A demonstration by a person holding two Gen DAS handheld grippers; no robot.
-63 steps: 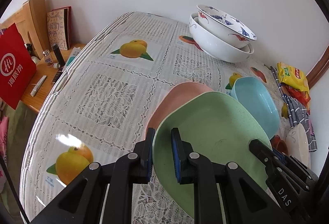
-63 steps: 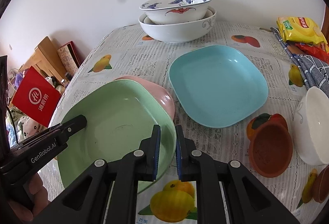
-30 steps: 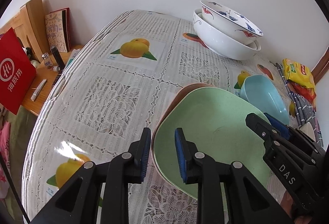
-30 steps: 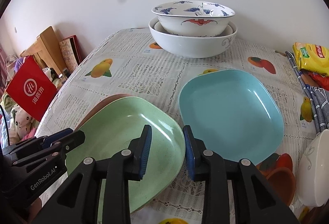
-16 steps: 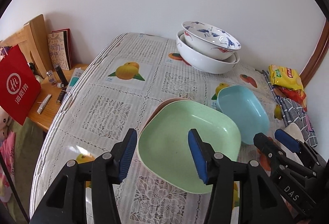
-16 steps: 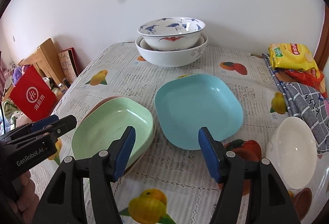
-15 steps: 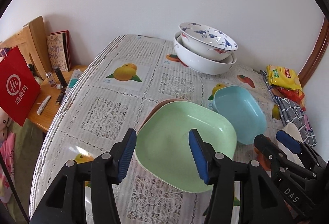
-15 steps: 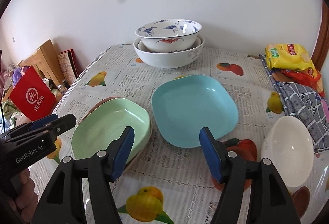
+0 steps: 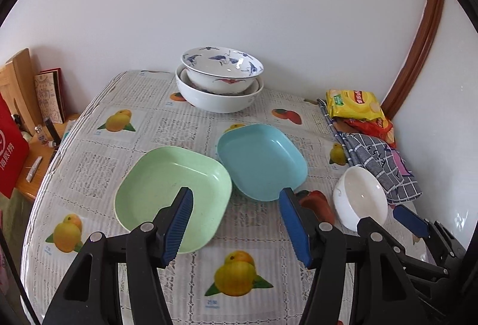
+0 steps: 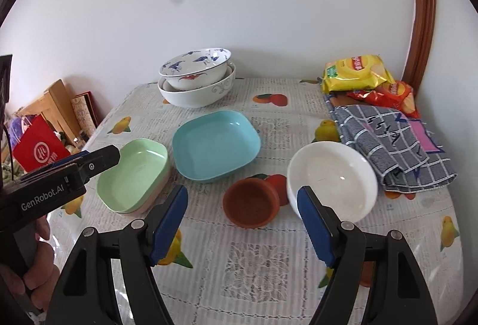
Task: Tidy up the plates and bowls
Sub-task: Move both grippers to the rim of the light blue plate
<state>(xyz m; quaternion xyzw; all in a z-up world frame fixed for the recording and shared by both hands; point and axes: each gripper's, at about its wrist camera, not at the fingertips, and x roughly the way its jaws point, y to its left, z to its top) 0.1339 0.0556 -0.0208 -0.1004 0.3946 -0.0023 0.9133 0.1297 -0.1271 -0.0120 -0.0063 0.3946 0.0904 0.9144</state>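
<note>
The green plate (image 9: 171, 180) now sits nested on the pink plate (image 10: 149, 199), whose rim shows only as a thin edge under it in the right wrist view; the pair lies on the left part of the table (image 9: 167, 122), just beside the blue plate (image 9: 261, 161). Two seconds ago both grippers were clamped on the green plate's rim, holding it tilted above the pink one; since then it has been lowered flat, both have let go, and they have pulled back and up. The left gripper (image 9: 236, 220) hangs over the near edge of the green plate with its fingers spread wide and nothing between them, and the right gripper (image 10: 242, 220) is likewise wide open and empty, above the brown bowl (image 10: 251, 207) and the near rim of the white bowl (image 10: 333, 177). So one stacking step looks finished. What seems left is the blue plate, which would likely go on the green one, and the two loose bowls, which stand touching or nearly so. At the back, the patterned bowl (image 9: 222, 68) already rests inside the big white bowl (image 9: 219, 98). Off to the right lie a checked cloth (image 10: 391, 143) and snack bags (image 10: 358, 71), apart from the dishes.
</note>
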